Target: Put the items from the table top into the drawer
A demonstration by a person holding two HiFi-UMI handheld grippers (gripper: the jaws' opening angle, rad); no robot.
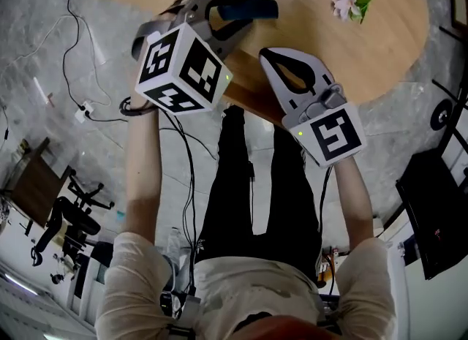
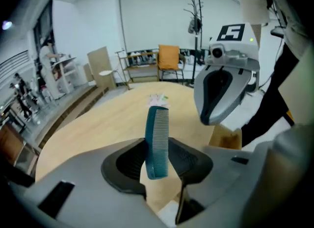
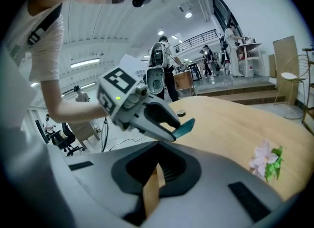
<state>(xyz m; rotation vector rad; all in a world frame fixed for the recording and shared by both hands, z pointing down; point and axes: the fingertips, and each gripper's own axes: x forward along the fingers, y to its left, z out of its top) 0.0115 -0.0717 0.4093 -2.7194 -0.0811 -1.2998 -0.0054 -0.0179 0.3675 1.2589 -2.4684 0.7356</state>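
Between the left gripper's (image 2: 159,159) pads, clenching a teal comb (image 2: 157,134) by its lower end, teeth facing right, above the wooden table (image 2: 88,129). Aiming for what looks like the open drawer (image 2: 226,136) below the right gripper (image 2: 211,116), jaws drawn together, apparently empty. Holding pressure steady, lowering well inside before releasing.
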